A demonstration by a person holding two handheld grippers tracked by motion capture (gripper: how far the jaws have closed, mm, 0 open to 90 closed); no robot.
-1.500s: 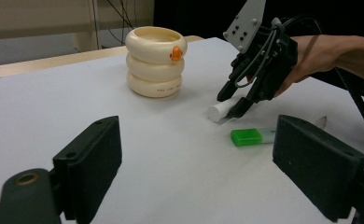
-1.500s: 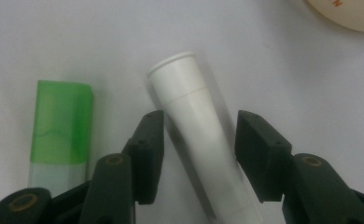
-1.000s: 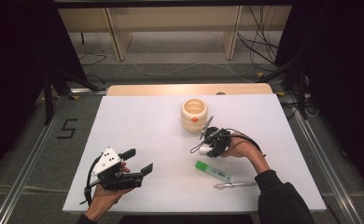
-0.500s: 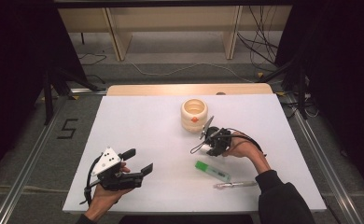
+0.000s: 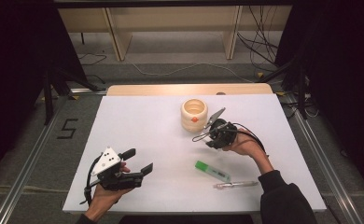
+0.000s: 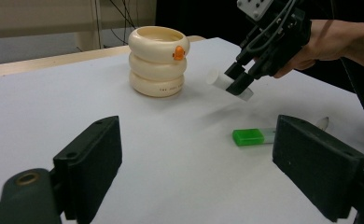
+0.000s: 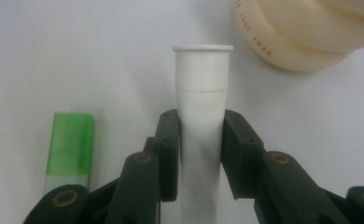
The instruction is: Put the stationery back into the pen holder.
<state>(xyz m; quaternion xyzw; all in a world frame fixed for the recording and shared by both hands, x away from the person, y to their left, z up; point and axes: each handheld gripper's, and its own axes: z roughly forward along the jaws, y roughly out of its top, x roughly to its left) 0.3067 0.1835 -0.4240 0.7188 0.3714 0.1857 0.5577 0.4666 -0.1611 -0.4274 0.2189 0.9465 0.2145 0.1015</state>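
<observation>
My right gripper (image 7: 201, 135) is shut on a white plastic tube (image 7: 202, 84), its pads pressing the tube's sides just below the rimmed end. In the left gripper view the tube (image 6: 220, 80) hangs tilted a little above the table, right of a cream ringed cup (image 6: 157, 60) with a small orange mark. From above, the right gripper (image 5: 213, 136) is just right of the cup (image 5: 194, 114). My left gripper (image 5: 140, 161) stands open near the table's front left, with nothing between its jaws.
A green highlighter (image 5: 212, 171) lies on the white tabletop (image 5: 138, 121) in front of the right hand, and a clear pen (image 5: 236, 185) lies just beyond it toward the front edge. A wooden strip (image 5: 161, 89) borders the far side.
</observation>
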